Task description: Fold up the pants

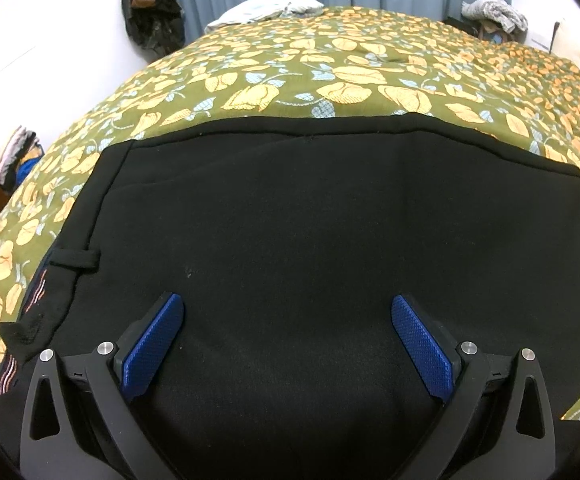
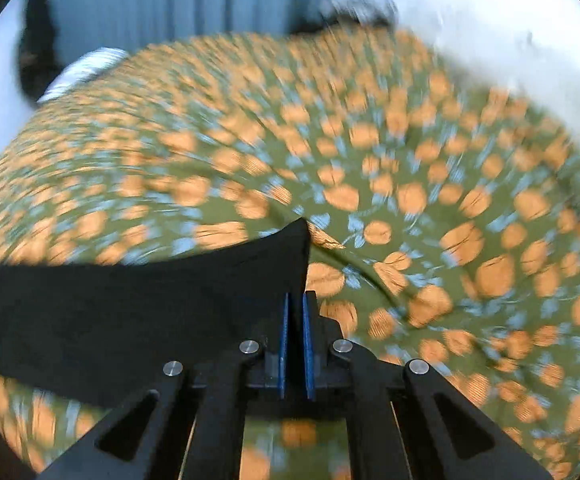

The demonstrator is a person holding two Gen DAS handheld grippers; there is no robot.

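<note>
The right wrist view is strongly blurred, so the bedspread (image 2: pixel 409 168) pattern smears and the things at the far wall are only dark and pale shapes. In it the pants (image 2: pixel 110 312) show as a black band running from the left edge toward the middle, ending in a pointed corner; the rest of the garment is cut off by the frame. The right gripper (image 2: pixel 295 312) is clenched on this corner, black cloth pinched between its blue pads (image 2: pixel 308 344), and the corner looks lifted above the bedspread. In the left wrist view the pants (image 1: pixel 290 248) lie flat on the bed and fill the lower half, their long axis running left to right, with one straight edge toward the far side; the lower part is hidden under the gripper body and cut by the lens rim. A belt loop (image 1: pixel 74 259) sits at the left end. The left gripper (image 1: pixel 288 312) is released, its pads (image 1: pixel 152 354) wide apart over the cloth, gripping nothing
</note>
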